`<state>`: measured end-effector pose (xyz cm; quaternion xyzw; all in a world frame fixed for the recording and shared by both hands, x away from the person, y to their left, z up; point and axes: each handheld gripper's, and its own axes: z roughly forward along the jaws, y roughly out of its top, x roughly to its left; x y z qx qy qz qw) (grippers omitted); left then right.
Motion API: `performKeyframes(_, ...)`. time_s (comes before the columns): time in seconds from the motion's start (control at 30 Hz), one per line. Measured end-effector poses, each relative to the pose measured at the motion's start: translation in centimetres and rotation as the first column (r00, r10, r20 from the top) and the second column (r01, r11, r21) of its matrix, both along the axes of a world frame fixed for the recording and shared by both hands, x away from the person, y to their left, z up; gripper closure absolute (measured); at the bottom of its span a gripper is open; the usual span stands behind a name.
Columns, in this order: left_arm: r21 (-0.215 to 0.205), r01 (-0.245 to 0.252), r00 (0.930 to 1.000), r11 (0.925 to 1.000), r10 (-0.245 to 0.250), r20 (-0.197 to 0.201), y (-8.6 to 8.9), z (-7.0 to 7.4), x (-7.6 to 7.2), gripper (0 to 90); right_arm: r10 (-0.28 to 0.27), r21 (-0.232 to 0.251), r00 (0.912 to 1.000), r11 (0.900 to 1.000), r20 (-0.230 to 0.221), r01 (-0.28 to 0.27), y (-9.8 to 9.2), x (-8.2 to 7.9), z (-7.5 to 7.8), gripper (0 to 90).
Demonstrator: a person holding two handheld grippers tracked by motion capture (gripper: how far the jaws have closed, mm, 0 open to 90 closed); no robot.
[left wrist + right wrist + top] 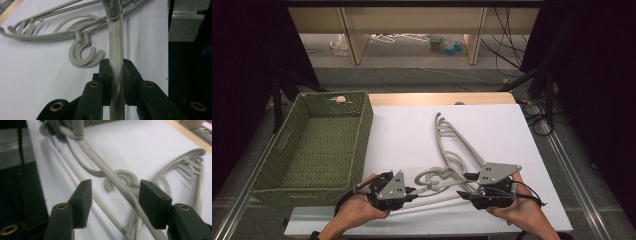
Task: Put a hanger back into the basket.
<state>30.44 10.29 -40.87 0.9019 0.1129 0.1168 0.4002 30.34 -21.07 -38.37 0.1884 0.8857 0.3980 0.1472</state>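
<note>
1. A white table [412, 135] is carrying a green woven basket [314, 145] at its left and a pile of grey plastic hangers [452, 150] lying near the front edge.
2. The left gripper [412, 190] is pinching one hanger's bar [116, 62] tight between its pads, at the pile's near left end.
3. The right gripper [467, 186] is standing spread; a hanger arm [117, 182] is running between its jaws, neither pad pressing it.
</note>
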Motion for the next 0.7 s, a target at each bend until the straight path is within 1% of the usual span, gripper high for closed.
performKeyframes(0.03, -0.017, -0.027, 0.9993, 0.9995, 0.026, -0.028, 0.2, 0.0, 0.2, 79.0, -0.021, 0.013, 0.9997, 1.000, 0.009, 0.021, 0.0, 0.1, 0.0, 43.7)
performKeyframes(0.1, -0.022, -0.067, 0.9965, 0.9975, 0.065, -0.053, 0.7, 0.2, 0.4, 79.1, -0.047, 0.032, 0.9989, 0.998, 0.010, 0.046, -0.2, 0.2, 0.0, 42.2)
performKeyframes(0.17, -0.049, -0.090, 0.9935, 0.9947, 0.087, -0.074, 1.2, 0.3, 0.6, 79.1, -0.072, 0.058, 0.9974, 0.996, 0.011, 0.071, -0.4, 0.4, 0.0, 41.2)
performKeyframes(0.2, -0.060, -0.102, 0.9913, 0.9930, 0.097, -0.090, 1.4, 0.5, 0.6, 79.1, -0.076, 0.061, 0.9971, 0.995, 0.005, 0.076, -0.5, 0.4, 0.0, 41.0)
performKeyframes(0.27, -0.074, -0.115, 0.9894, 0.9905, 0.108, -0.097, 1.7, 0.8, 0.7, 79.1, -0.079, 0.072, 0.9968, 0.994, 0.015, 0.078, -0.5, 0.4, 0.1, 41.0)
performKeyframes(0.3, -0.074, -0.115, 0.9894, 0.9905, 0.108, -0.097, 1.7, 0.8, 0.7, 79.0, -0.078, 0.075, 0.9968, 0.994, 0.016, 0.077, -0.5, 0.3, 0.1, 40.9)
performKeyframes(0.33, -0.100, -0.141, 0.9848, 0.9850, 0.129, -0.116, 2.1, 1.1, 0.8, 79.1, -0.077, 0.077, 0.9968, 0.994, 0.018, 0.076, -0.5, 0.3, 0.2, 40.7)
performKeyframes(0.37, -0.100, -0.141, 0.9848, 0.9850, 0.129, -0.116, 2.1, 1.1, 0.8, 79.0, -0.078, 0.080, 0.9968, 0.994, 0.018, 0.077, -0.4, 0.2, 0.2, 40.5)
performKeyframes(0.4, -0.123, -0.166, 0.9799, 0.9784, 0.150, -0.132, 2.6, 1.4, 0.9, 79.0, -0.073, 0.086, 0.9971, 0.994, 0.017, 0.072, -0.4, 0.2, 0.1, 40.1)
performKeyframes(0.43, -0.138, -0.176, 0.9770, 0.9746, 0.156, -0.145, 2.8, 1.5, 1.0, 79.0, -0.073, 0.081, 0.9972, 0.994, 0.015, 0.071, -0.4, 0.2, 0.1, 39.8)
performKeyframes(0.47, -0.154, -0.192, 0.9725, 0.9692, 0.167, -0.162, 3.2, 1.7, 1.1, 79.0, -0.073, 0.084, 0.9972, 0.994, 0.011, 0.072, -0.3, 0.2, -0.1, 39.4)
performKeyframes(0.5, -0.162, -0.203, 0.9697, 0.9657, 0.175, -0.170, 3.5, 1.8, 1.2, 79.0, -0.072, 0.088, 0.9974, 0.994, 0.006, 0.072, -0.3, 0.2, -0.2, 39.2)
performKeyframes(0.57, -0.166, -0.225, 0.9651, 0.9602, 0.196, -0.174, 4.0, 2.1, 1.2, 79.0, -0.079, 0.087, 0.9968, 0.993, -0.004, 0.079, -0.4, 0.2, -0.5, 38.2)
performKeyframes(0.6, -0.174, -0.226, 0.9657, 0.9583, 0.197, -0.169, 4.3, 2.3, 1.3, 79.0, -0.079, 0.089, 0.9968, 0.993, -0.009, 0.080, -0.4, 0.2, -0.6, 37.8)
performKeyframes(0.63, -0.175, -0.237, 0.9628, 0.9556, 0.208, -0.173, 4.4, 2.5, 1.2, 79.0, -0.083, 0.089, 0.9965, 0.992, -0.013, 0.084, -0.5, 0.2, -0.8, 37.1)
performKeyframes(0.67, -0.183, -0.240, 0.9618, 0.9534, 0.207, -0.179, 4.6, 2.7, 1.3, 79.0, -0.081, 0.095, 0.9967, 0.992, -0.011, 0.081, -0.4, 0.2, -0.9, 36.5)
performKeyframes(0.7, -0.190, -0.245, 0.9609, 0.9508, 0.211, -0.179, 4.8, 2.9, 1.2, 79.0, -0.086, 0.087, 0.9960, 0.992, -0.023, 0.088, -0.5, 0.2, -1.0, 36.1)
